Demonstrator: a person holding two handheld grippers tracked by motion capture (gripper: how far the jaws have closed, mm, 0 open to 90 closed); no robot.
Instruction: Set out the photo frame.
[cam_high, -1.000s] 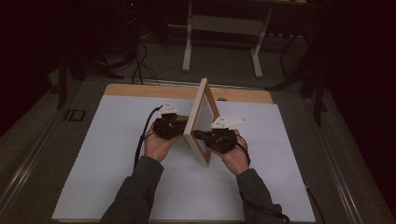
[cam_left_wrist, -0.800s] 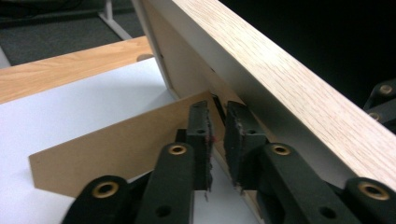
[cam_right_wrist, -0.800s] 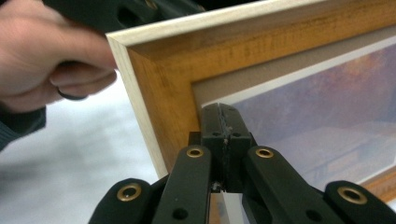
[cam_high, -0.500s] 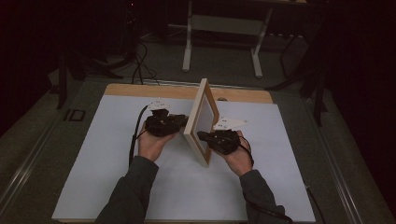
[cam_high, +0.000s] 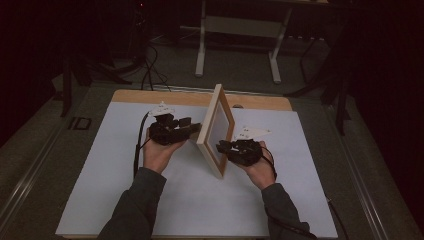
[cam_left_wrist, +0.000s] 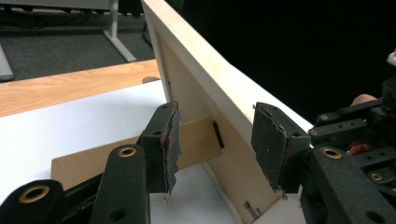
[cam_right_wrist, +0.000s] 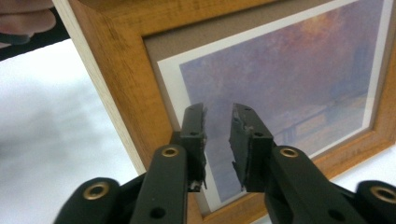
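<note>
A light wooden picture frame holding a purple-blue landscape print (cam_high: 218, 129) stood on edge near the middle of the white-topped counter (cam_high: 100, 200), leaning a little. The left tongs (cam_high: 192, 127) reached in behind it, jaws wide apart on either side of the flat brown fibreboard easel leg (cam_left_wrist: 140, 151) hinged to the frame's back; they gripped nothing. The right tongs (cam_right_wrist: 217, 140) faced the glazed front of the print (cam_right_wrist: 289, 79), jaws nearly together with a narrow gap, holding nothing; whether they touched the glass could not be told.

The step in hand appeared to be setting the frame up on its leg: the right tongs steadied the front while the left went for the support. The next move probably called for closing the left jaws on the leg and swinging it away from the back until the frame could rest on it.

No brand, label or legible writing could be made out on the frame or the counter.
</note>
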